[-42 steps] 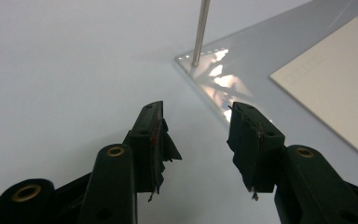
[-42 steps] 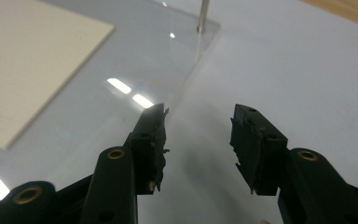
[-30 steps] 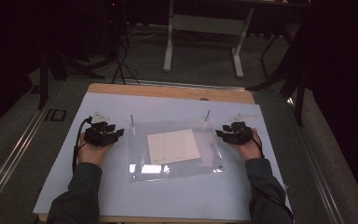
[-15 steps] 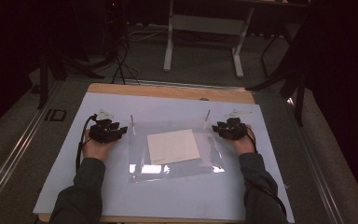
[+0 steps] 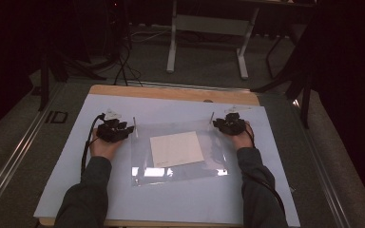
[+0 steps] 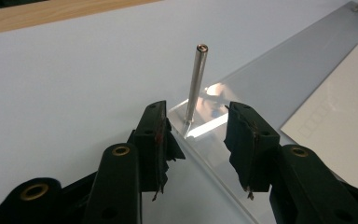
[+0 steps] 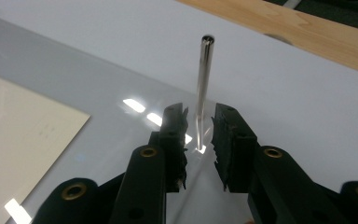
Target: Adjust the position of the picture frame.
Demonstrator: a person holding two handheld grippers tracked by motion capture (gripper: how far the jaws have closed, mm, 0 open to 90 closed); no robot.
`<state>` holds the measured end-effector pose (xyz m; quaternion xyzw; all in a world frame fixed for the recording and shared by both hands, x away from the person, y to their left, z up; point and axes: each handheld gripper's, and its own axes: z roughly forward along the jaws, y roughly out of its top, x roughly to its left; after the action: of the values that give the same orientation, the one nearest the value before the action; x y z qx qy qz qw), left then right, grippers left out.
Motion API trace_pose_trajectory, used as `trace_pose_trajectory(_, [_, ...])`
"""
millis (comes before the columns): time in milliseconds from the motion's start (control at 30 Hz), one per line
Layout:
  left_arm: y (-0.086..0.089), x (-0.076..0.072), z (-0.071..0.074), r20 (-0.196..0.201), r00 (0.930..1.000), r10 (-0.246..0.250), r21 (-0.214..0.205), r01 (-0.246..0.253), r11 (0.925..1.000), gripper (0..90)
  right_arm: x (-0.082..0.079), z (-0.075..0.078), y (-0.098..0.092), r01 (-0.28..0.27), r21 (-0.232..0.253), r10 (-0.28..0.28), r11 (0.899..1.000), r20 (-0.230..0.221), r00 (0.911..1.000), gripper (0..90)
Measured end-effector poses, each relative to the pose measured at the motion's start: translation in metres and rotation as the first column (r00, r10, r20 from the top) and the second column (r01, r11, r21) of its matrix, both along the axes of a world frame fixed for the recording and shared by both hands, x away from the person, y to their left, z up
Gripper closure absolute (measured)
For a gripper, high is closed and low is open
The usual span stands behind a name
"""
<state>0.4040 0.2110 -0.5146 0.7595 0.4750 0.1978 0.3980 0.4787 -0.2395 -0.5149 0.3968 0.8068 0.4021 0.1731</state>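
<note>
Both hands have slid forward since the earlier frame, bringing each gripper up to a far corner of the clear plate (image 5: 178,152). Left gripper (image 6: 196,135) gapes wide just short of its upright metal pin (image 6: 195,86); right gripper (image 7: 199,140) stands narrowly parted around its own pin (image 7: 203,79), contact unclear. Between them a paper sheet (image 5: 176,148) lies on the plate.

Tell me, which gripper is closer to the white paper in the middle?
About even; the right gripper may be a bit nearer. It sits beyond the paper's far right corner, the left gripper off its far left, each at a metal pin.

Glossy clear plastic sheet (image 5: 178,152), shiny metal pins (image 6: 195,84), matt paper card (image 5: 176,148), wooden table edge (image 5: 171,92)
</note>
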Motion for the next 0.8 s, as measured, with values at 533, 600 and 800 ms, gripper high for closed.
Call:
trace_pose_trajectory(533, [-0.011,0.018,-0.01,-0.01,0.9999,-0.001,-0.041,0.001,0.9992,78.2,0.024,-0.004,0.018,0.042,0.016,-0.041,0.999,-0.01,0.9991,77.5])
trace_pose_trajectory(600, [-0.015,0.019,-0.012,-0.005,0.9999,0.014,-0.027,-0.014,0.9995,79.3,0.025,-0.005,0.018,0.047,0.022,-0.047,0.999,-0.016,0.9988,78.6])
trace_pose_trajectory(800, [-0.015,0.022,-0.014,-0.011,0.9996,0.026,-0.029,-0.026,0.9992,82.8,0.027,-0.008,0.019,0.053,0.044,-0.052,0.998,-0.018,0.9985,80.1])
